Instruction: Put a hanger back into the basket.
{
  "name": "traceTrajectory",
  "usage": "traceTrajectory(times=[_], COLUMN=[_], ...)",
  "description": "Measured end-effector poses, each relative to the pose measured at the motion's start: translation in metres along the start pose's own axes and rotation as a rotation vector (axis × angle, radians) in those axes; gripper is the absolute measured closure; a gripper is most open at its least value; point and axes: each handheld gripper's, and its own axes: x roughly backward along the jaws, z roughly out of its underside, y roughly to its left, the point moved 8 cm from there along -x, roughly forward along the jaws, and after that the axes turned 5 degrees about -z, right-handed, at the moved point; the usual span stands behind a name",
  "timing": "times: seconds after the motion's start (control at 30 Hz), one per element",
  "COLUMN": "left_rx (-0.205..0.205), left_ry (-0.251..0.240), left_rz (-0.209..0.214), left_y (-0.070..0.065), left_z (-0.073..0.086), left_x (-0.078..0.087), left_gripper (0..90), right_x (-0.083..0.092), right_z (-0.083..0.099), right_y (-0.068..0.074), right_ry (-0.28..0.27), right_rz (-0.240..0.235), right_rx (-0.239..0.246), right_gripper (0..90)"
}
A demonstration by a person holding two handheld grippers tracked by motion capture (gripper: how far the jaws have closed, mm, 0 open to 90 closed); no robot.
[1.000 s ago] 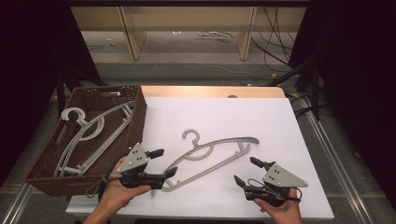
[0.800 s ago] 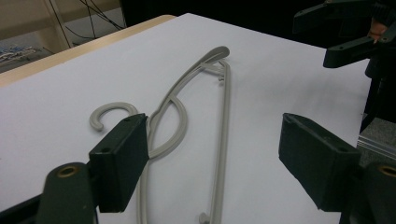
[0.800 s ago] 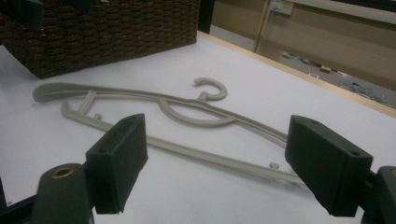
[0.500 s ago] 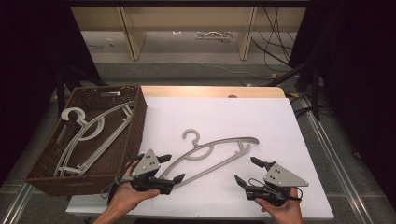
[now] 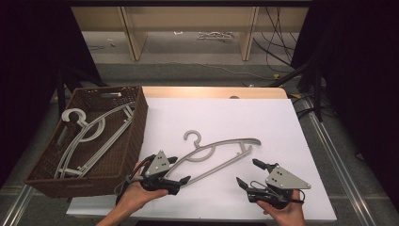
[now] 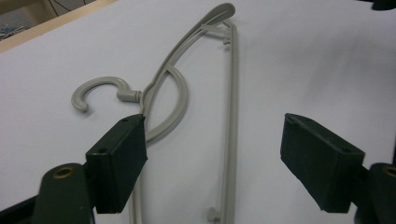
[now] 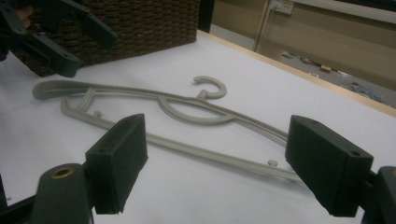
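Note:
A grey plastic hanger (image 5: 214,153) lies flat on the white table top (image 5: 226,117), hook pointing away from me. My left gripper (image 5: 180,169) is open at the hanger's near left end. In the left gripper view the straight bar of the hanger (image 6: 232,93) runs between the wide-apart jaws, and its curved arm passes under the left pad (image 6: 119,163). My right gripper (image 5: 246,171) is open near the front edge, a little short of the hanger's right half. In the right gripper view the hanger (image 7: 187,109) lies just beyond the empty jaws.
A dark wicker basket (image 5: 136,136) stands at the table's left and holds more grey hangers (image 5: 89,136). The right gripper view shows the basket (image 7: 140,23) behind the left gripper (image 7: 60,32). A wooden strip (image 5: 211,92) edges the far side of the table.
My left gripper has slid a little to the right and tilted, bringing its open jaws over the hanger's near left end. The right gripper and the hanger have stayed put.

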Motion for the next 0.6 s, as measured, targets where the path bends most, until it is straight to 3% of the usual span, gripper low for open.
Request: traceTrajectory(times=[0.1,0.27,0.47,0.6], left_rx=[0.019,-0.003,0.013,-0.013], left_ry=[0.013,0.043,0.071,0.083], left_rz=[-0.011,-0.023,-0.023,-0.028], left_y=[0.004,0.013,0.017,0.020], left_z=[-0.002,-0.006,-0.006,-0.007], left_x=[-0.010,-0.029,-0.055,-0.064], left_gripper=[23.1,23.3,24.4,24.1], right_x=[0.000,-0.002,0.001,0.000], right_z=[0.000,-0.001,-0.002,-0.003], right_y=[0.000,-0.001,0.001,0.003], right_ry=[0.000,-0.007,-0.004,-0.001], right_rz=[-0.001,0.004,0.000,-0.005], right_rx=[0.002,0.010,0.007,0.013], right_gripper=[21.9,21.9,21.9,22.0])
